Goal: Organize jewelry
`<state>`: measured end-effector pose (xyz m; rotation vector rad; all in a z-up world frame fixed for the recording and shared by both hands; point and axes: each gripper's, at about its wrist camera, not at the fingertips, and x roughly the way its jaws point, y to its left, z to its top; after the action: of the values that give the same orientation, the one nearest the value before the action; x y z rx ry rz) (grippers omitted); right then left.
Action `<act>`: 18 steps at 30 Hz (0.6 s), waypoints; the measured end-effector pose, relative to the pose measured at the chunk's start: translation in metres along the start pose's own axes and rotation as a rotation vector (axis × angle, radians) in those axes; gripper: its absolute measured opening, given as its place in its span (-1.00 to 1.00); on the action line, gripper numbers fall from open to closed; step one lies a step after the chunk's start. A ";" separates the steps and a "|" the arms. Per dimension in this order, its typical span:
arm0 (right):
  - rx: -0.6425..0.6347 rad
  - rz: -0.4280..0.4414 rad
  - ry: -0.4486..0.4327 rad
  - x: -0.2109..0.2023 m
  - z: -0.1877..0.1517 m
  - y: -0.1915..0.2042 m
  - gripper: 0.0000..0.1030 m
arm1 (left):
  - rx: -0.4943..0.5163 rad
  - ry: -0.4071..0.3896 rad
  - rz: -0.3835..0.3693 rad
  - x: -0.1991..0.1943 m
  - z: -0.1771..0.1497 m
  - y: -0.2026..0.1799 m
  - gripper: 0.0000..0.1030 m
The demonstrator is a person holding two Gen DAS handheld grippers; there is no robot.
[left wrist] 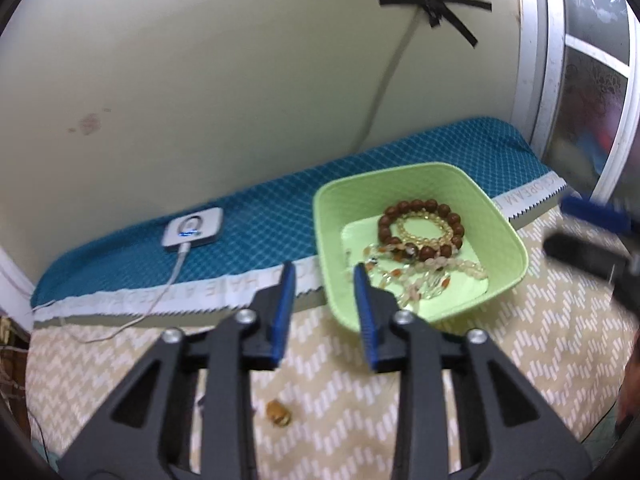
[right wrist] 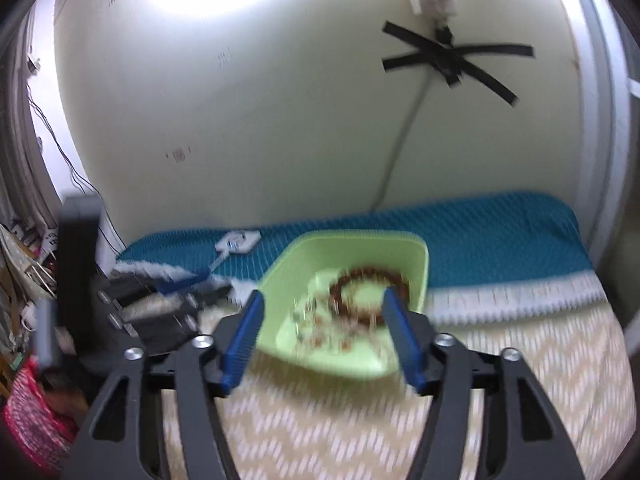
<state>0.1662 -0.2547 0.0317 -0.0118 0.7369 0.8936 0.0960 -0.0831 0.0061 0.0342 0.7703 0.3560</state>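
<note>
green tray [left wrist: 400, 200] right of centre in the left wrist view, one corner pointing toward the lens, straddling the teal mat [left wrist: 260, 216] and the beige cloth [left wrist: 500, 340] | brown bead bracelet [left wrist: 422, 226] lies flat inside | small gold piece [left wrist: 280, 413] lower centre on the cloth | left gripper [left wrist: 324, 276] parted, empty | right gripper [right wrist: 322, 300] parted, empty

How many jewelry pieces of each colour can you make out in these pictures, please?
Dark brown bead bracelet: 1
Yellow bead bracelet: 1
Pale and orange bead strands, tangled, count unclear: at least 1
Small amber piece on the chevron cloth, outside the green tray: 1
Total: at least 4
</note>
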 end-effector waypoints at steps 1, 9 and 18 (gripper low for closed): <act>0.014 -0.010 0.000 -0.003 -0.008 0.001 -0.04 | -0.009 -0.011 0.011 -0.010 -0.006 0.002 -0.26; 0.124 -0.208 -0.065 -0.044 -0.057 0.015 0.27 | -0.097 -0.050 0.022 -0.074 -0.069 0.017 0.08; 0.101 -0.295 -0.150 -0.113 -0.093 0.047 0.43 | -0.119 -0.153 0.011 -0.142 -0.122 0.010 0.65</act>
<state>0.0337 -0.3319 0.0409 0.0348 0.6201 0.5692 -0.0844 -0.1324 0.0153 -0.0462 0.5964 0.4042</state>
